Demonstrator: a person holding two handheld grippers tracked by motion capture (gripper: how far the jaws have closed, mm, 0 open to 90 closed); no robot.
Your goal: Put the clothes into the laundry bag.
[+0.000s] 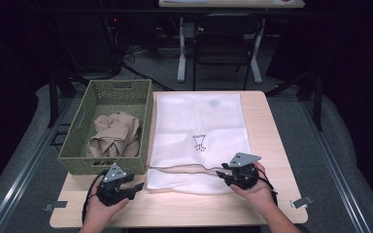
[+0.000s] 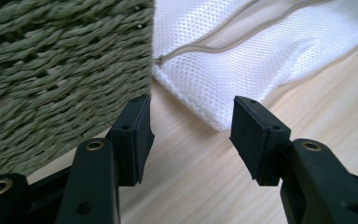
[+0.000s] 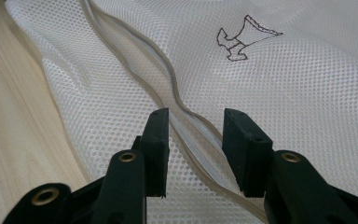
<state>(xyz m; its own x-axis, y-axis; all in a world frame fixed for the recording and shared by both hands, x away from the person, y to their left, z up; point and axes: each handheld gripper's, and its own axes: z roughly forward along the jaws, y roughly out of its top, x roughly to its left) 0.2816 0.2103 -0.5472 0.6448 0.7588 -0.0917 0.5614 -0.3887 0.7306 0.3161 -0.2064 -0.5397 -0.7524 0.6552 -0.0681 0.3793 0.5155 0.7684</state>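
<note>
Lying flat on wooden surface (image 1: 272, 131): white mesh bag (image 1: 199, 131), zipper (image 3: 168, 79) running along near edge. Right hand-held gripper (image 1: 234, 175) hovering over zipper, jaws released, straddling it, pads not pressing. Left hand-held gripper (image 1: 128, 187) resting near bag corner, just beside green woven basket (image 1: 77, 141), jaws released, gripping nothing. Beige cloth (image 1: 114, 133) sitting inside basket.
</note>
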